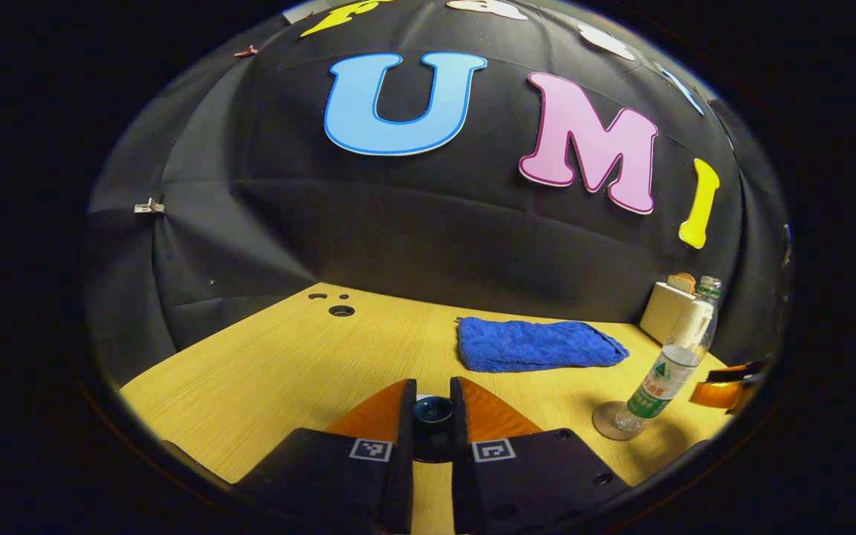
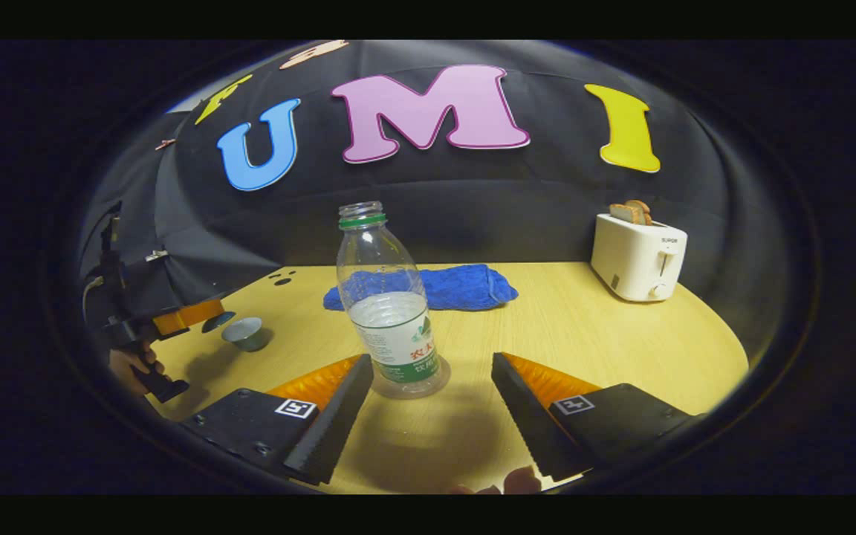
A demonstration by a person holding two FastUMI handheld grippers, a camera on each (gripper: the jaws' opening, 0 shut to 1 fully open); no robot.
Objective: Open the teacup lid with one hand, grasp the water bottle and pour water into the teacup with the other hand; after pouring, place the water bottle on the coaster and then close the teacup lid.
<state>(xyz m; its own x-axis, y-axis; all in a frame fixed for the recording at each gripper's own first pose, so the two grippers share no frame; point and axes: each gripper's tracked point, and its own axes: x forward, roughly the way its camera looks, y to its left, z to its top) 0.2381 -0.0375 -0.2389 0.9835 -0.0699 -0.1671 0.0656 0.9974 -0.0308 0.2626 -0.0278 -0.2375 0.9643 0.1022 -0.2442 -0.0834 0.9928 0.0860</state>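
Bottle upright on coaster — right tool agape

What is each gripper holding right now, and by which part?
The left gripper holds the teacup lid by its knob; the right gripper is open, holding nothing.

A green-and-white label w/ red characters and a small logo is being carried round the lower half of the water bottle; in the left gripper view the print is being shown too small to make out. A short dark brand word is being displayed on the toaster, front, near the lever. Sq. black-and-white coded markers are being shown on the left gripper and the right gripper, one per finger.
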